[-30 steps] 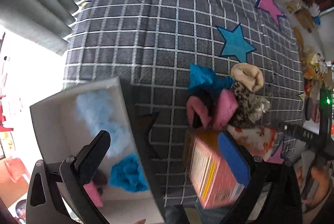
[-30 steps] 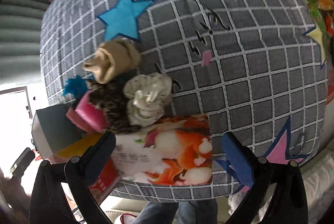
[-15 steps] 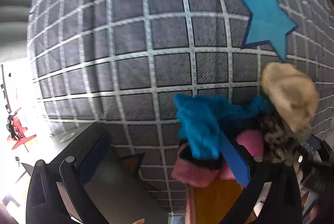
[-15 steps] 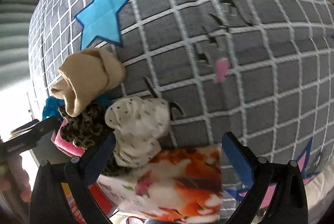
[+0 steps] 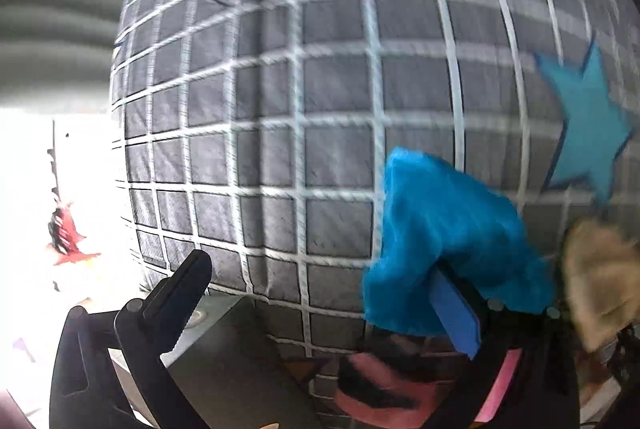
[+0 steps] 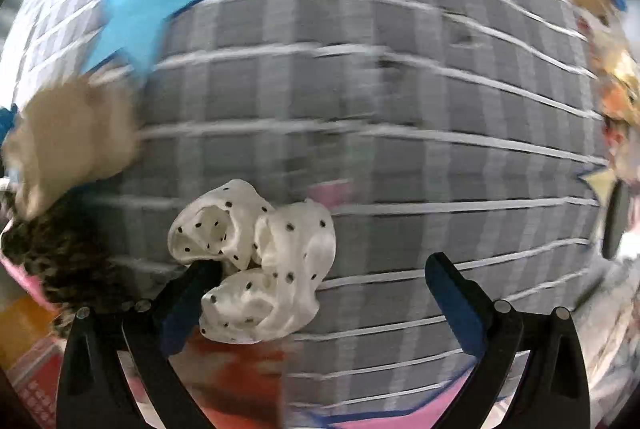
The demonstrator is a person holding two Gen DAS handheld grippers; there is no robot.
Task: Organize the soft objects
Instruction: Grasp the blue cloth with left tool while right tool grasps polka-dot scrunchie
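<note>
A fuzzy blue cloth lies on the grey checked bedspread. My left gripper is open; its right finger touches the blue cloth's lower edge, the left finger stands apart. A pink and black soft piece and a beige roll lie beside it. My right gripper is open; a white dotted scrunchie sits between the fingers against the left one. A leopard-print piece and the beige roll lie to its left.
A grey box edge sits below the left gripper at the bed's front. A printed orange box lies under the right gripper. Blue star patches mark the bedspread. Clutter lines the right edge.
Both grippers have moved forward and lower over the pile. The left one now reaches the blue cloth; the right one now has the white scrunchie between its fingers.
</note>
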